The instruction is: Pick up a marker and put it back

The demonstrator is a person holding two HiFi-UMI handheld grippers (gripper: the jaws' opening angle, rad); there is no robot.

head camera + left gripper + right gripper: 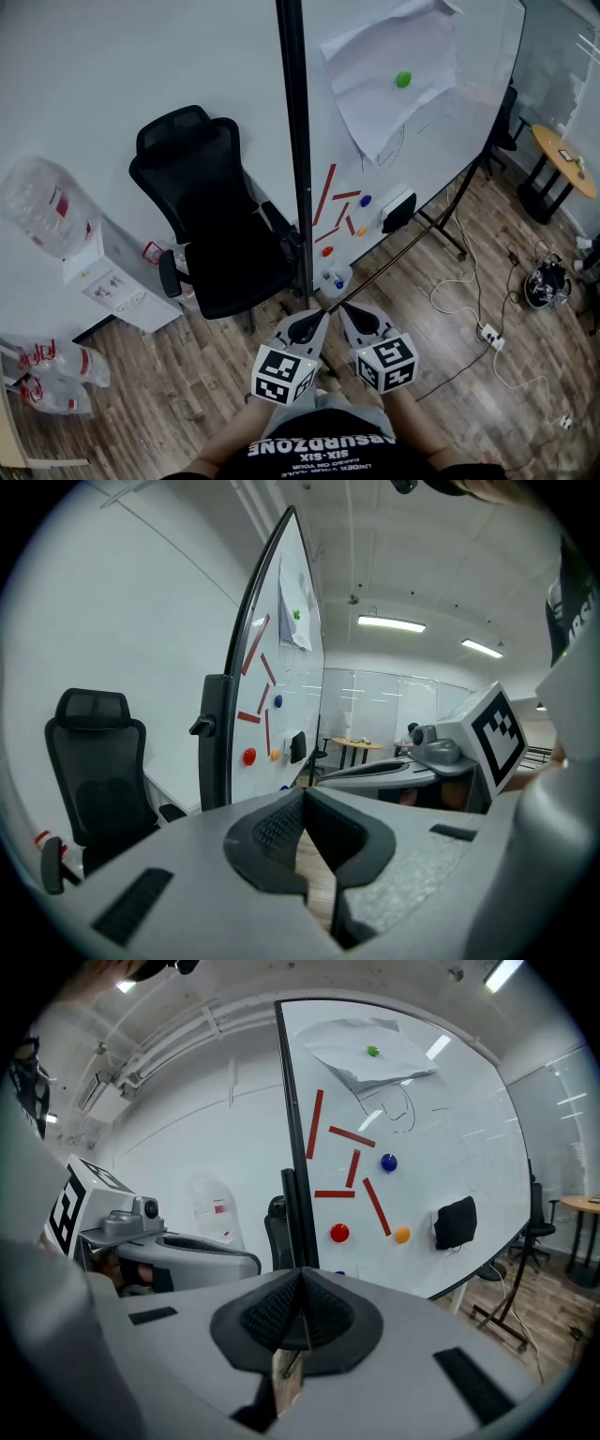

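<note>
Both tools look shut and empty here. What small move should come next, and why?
Probably reach the right tool toward the whiteboard: it is shut on nothing and held low by the body, short of the board and its red strips.

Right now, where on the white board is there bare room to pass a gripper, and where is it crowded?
Bare: on the white board, the stretch right of the white paper sheet and above the black eraser. Crowded: the part beside the black frame post, where red strips and round coloured magnets cluster under the sheet.
</note>
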